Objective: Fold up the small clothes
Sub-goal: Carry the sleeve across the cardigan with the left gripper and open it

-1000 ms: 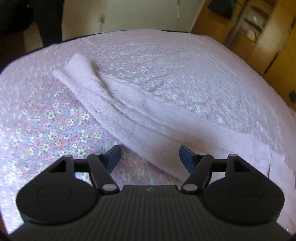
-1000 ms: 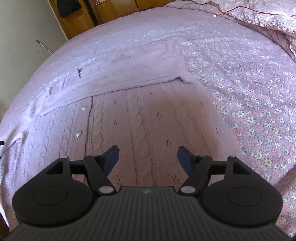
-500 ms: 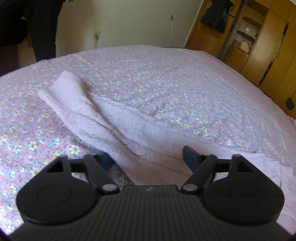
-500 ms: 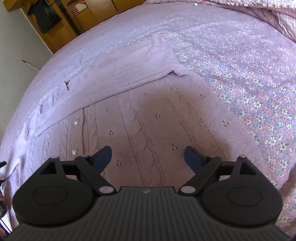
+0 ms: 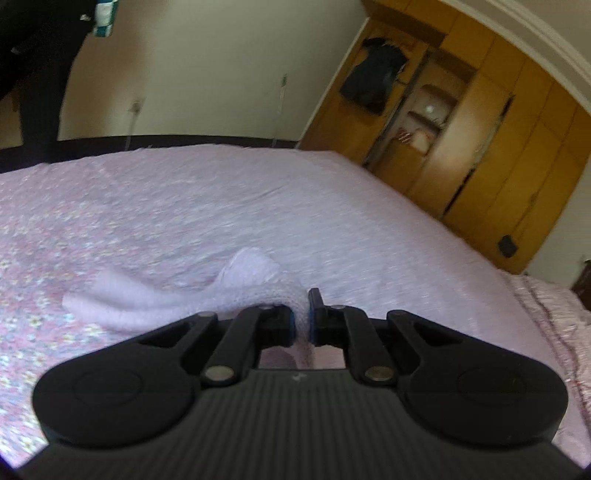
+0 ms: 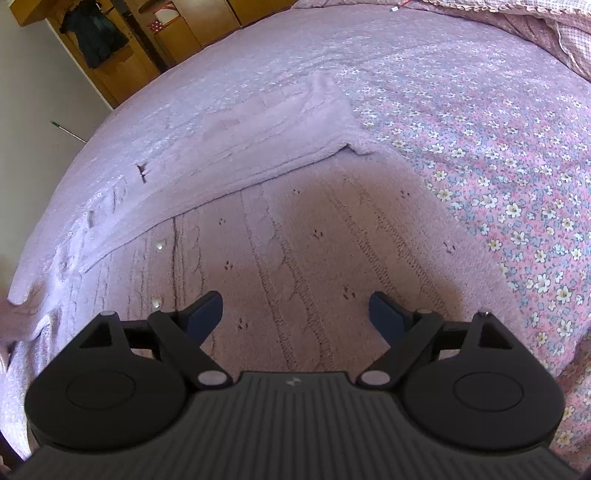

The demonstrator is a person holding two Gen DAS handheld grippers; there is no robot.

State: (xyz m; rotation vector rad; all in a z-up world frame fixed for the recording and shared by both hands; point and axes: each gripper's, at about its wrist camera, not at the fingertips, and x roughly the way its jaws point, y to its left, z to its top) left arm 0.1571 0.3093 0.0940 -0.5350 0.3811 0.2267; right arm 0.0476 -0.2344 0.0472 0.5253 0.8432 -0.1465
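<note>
A pale pink knitted cardigan (image 6: 295, 236) lies flat on the flowered bedspread (image 6: 517, 155), with one sleeve (image 6: 266, 122) folded across its far side and small buttons down its left part. My right gripper (image 6: 295, 314) is open and hovers just above the cardigan's body. In the left wrist view my left gripper (image 5: 302, 321) is shut on the other sleeve (image 5: 192, 299), which bunches up between the pads and trails off to the left over the bed.
A wooden wardrobe (image 5: 480, 147) with a dark garment (image 5: 373, 85) hanging on it stands beyond the bed. A pale wall (image 5: 203, 74) lies past the bed's far edge. A checked quilt (image 6: 554, 33) is bunched at the right wrist view's top right.
My left gripper has closed on the sleeve and tilted up, so the room now shows. My right gripper stays open and has sunk slightly closer to the cardigan.
</note>
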